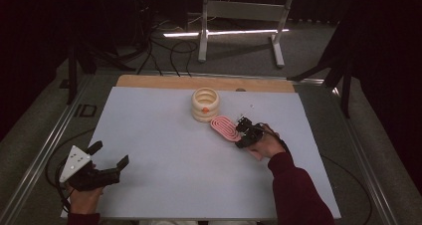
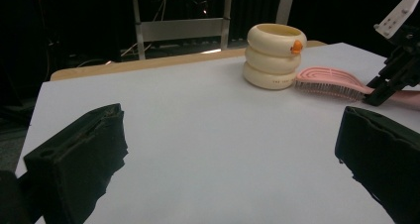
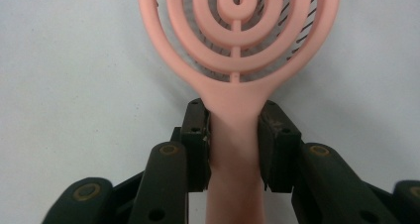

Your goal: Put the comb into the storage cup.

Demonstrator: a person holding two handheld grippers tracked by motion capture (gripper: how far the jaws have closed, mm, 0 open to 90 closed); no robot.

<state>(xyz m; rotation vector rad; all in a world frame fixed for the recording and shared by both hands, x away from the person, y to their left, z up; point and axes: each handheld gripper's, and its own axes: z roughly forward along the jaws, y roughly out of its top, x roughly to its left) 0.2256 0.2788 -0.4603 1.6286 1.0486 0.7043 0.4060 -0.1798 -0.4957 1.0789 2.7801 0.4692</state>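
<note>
In the high view, the pink brush (image 1: pixel 224 127) is seen lying on the desk (image 1: pixel 164 150), at 5 o'clock from the cream ring stack (image 1: pixel 205 104). Its handle is pinched by the right hand-held gripper (image 1: pixel 243 133), reached in from 5 o'clock. The left hand-held gripper (image 1: pixel 108 156) is held low at 7 o'clock, spread wide.

In the left gripper view, two wide-apart jaws are seen over bare desk.

In the right gripper view, the handle (image 3: pixel 234 135) is squeezed between both pads.

White table (image 1: pixel 164 150) w/ pink hairbrush (image 1: pixel 224 127), cream ring stack (image 1: pixel 205 104).
</note>
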